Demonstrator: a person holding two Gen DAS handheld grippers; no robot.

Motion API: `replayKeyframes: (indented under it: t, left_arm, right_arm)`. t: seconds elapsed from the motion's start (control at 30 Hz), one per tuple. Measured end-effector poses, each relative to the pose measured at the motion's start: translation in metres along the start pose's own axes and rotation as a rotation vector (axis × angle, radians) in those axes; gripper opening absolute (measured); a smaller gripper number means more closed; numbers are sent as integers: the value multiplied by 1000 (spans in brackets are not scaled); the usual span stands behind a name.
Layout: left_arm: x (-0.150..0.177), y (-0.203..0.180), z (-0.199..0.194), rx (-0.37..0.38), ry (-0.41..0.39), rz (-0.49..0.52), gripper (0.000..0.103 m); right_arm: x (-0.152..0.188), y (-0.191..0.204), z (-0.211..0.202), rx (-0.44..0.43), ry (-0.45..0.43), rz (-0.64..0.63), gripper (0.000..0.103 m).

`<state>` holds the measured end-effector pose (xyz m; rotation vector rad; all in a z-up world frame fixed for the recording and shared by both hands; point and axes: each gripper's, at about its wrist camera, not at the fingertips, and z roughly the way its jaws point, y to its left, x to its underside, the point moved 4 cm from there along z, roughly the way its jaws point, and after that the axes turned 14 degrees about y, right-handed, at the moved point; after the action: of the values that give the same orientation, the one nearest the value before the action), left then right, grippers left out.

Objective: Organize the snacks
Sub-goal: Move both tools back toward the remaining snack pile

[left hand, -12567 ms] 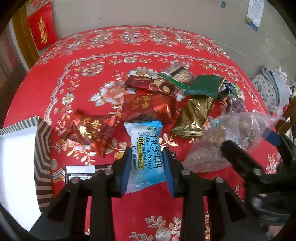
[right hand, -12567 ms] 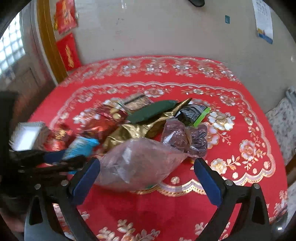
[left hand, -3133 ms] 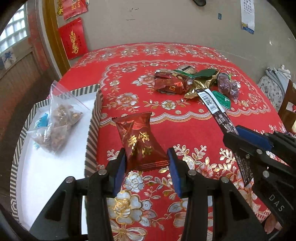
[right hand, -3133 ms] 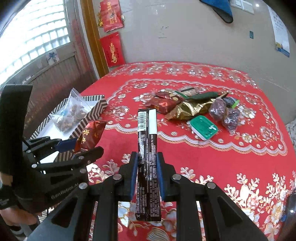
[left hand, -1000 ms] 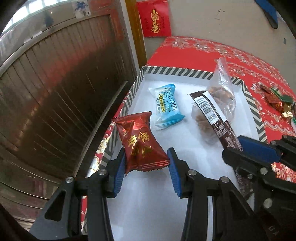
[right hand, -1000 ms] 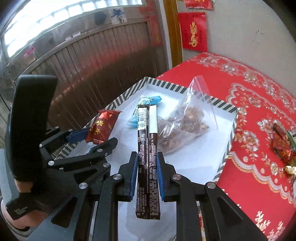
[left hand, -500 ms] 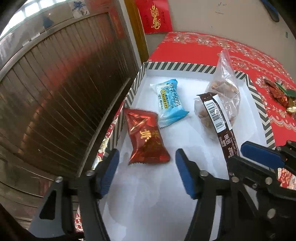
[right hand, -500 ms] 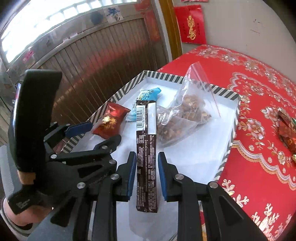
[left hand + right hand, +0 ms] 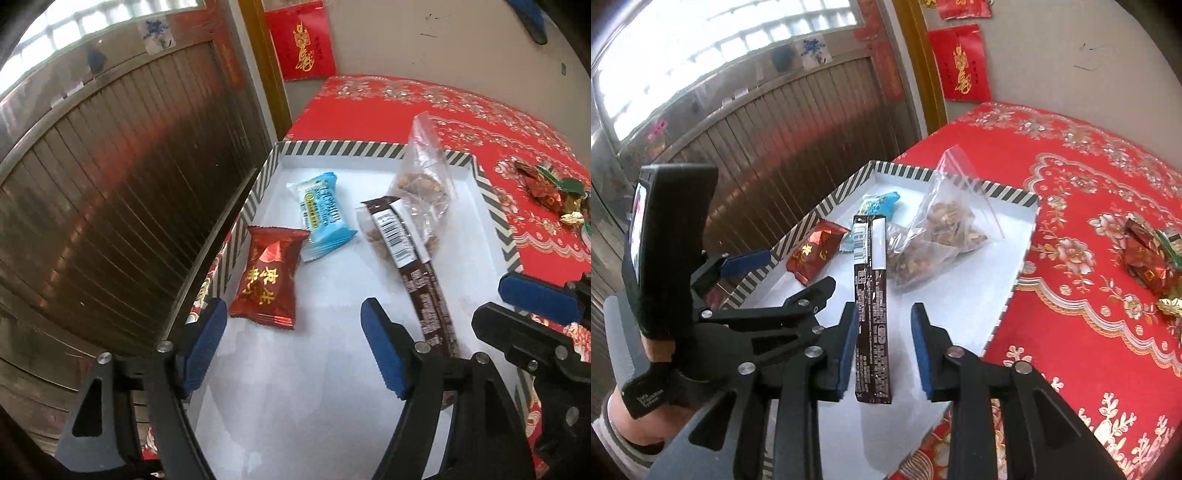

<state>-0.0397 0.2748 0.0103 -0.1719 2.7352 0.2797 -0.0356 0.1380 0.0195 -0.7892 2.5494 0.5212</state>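
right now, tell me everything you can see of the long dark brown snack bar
The long dark brown snack bar is a slim glossy foil wrapper with white print, a barcode and a white strip near its far end. It lies lengthwise in the striped box, its far end over the clear bag of nuts. It sits between the right gripper jaws, which are opening; neither pad seems to press it.
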Motion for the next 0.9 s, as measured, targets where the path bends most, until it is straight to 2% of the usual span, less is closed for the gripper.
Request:
replayKeyframes:
  t: [0.2,0.4,0.57,0.77,0.9]
  left_arm:
    - [-1,-9,-22,11,-43,6,79]
    - [-5,-42,-46,38,-90,61,83]
    - [-9,-81,-57,85,-95,112,83]
    - [-15,-134,-64,172,-62,166,84]
    - [-21,-168,-67,199,-46,200,84]
  right_arm:
    - [8,-15,-19,19,-25,24,36]
    - [22,-51,-41,60,-50,83,43]
    - [40,-94,-64,113,-63,154,44]
    - [72,-159,-97,208,-65,254,49]
    - [88,-195,-116,250,-64,314,49]
